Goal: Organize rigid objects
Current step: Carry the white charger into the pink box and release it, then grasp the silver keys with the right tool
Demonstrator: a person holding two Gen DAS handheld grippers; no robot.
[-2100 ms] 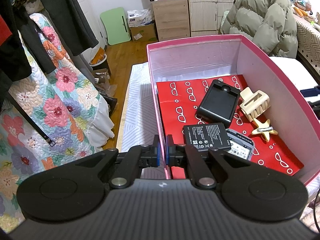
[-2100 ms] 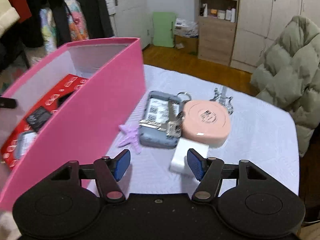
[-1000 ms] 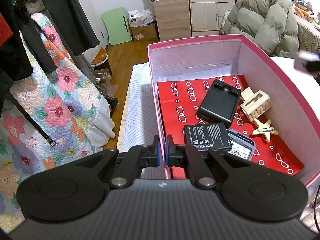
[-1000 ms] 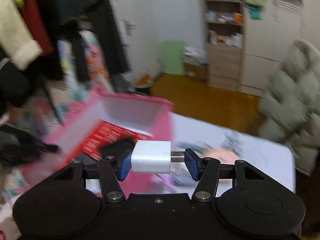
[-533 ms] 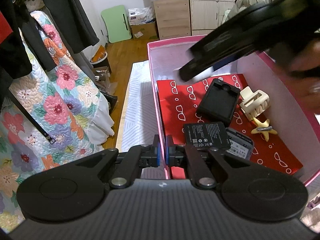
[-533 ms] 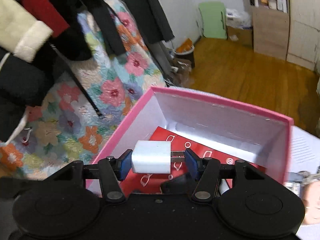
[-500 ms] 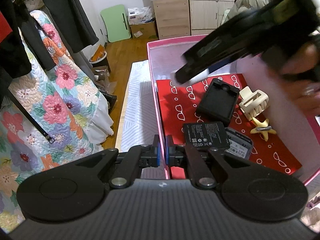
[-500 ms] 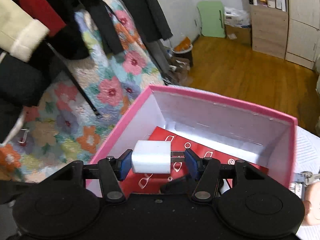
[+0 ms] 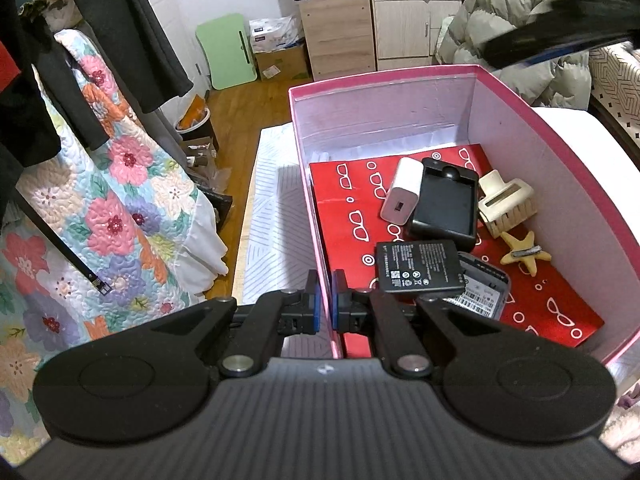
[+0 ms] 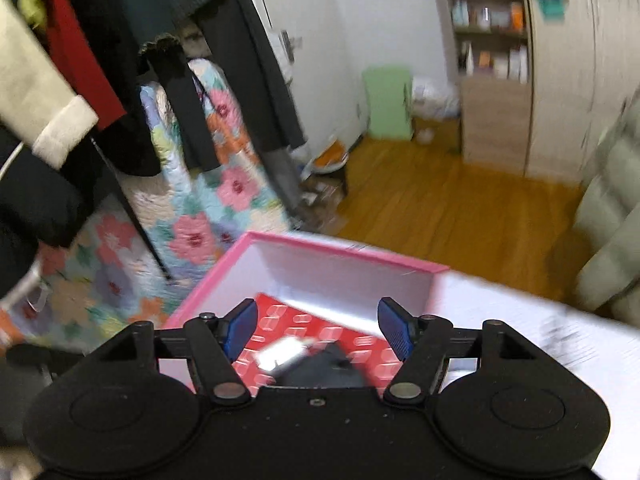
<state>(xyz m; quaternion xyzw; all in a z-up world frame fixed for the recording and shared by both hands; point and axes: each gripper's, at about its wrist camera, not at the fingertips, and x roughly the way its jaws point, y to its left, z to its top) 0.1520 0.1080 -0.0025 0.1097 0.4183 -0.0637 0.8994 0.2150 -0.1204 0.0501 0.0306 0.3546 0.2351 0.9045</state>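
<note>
From the left wrist we see our left gripper (image 9: 324, 300) pinching the pink box (image 9: 560, 148) wall; the white charger (image 9: 402, 196) lies inside beside the black case (image 9: 446, 208).

From the right wrist, our right gripper (image 10: 318, 330) hangs empty, jaws opening, nothing between them; any items left outside go unseen.

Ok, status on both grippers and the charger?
Left gripper shut on box wall. Right gripper opening, empty. White charger lies in box, against black case. Nothing obstructing.

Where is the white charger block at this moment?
In the left wrist view, the white charger block lies inside the pink box on its red liner, leaning against the left edge of the black case, free of both hand-held grippers.
</note>
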